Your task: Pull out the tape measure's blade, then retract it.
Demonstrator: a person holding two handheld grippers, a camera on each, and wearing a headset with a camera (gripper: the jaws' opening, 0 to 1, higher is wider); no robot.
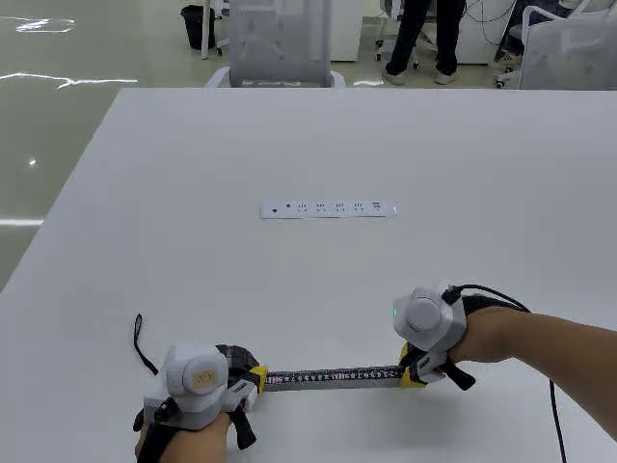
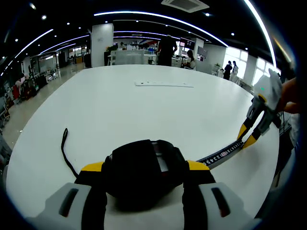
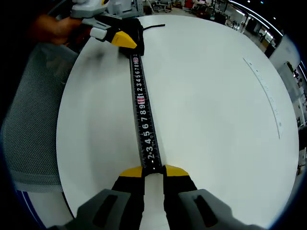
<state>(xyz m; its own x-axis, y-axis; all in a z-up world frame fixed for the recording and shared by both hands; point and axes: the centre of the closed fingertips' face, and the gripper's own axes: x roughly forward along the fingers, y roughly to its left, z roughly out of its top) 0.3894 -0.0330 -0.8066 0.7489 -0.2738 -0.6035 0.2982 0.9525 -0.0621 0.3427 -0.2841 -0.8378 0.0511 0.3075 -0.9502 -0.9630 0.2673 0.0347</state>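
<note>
Left tool: the left tool point(image 2: 145, 166) sat nearest the person, its yellow-tipped jaws pressed against both sides of the black rounded plastic tape-measure case point(image 2: 144, 178), which rested on the counter.
Carry strap: a thin black cord loop point(image 2: 64, 151) trailed from the case and lay slack on the counter, to the left of it.
Blade: the dark numbered metal blade point(image 3: 141, 105) was part-way out, running flat and straight along the counter from the case mouth to the other tool.
Right tool: the right tool point(image 3: 153, 171) pinched the free end of the blade between its yellow tips, held low over the counter.
Task stage: judged as extension in progress or at its end; retraction not yet done.
Hazard, slip: the pinch on the blade end looked narrow. A sideways pull could free it, and the spring would likely whip the blade back into the case.
Hazard, case: a pull not in line with the case mouth could twist the case in the left tool's jaws or kink the blade.
Hazard, return: release without a guided feed could slam the end hook against the case.
Mid counter: a long white plastic power strip point(image 1: 328, 208) lay well apart from the work.
Far edge: the white flat counter point(image 1: 405, 135) ended at a pale grey chair back point(image 1: 280, 43).
</note>
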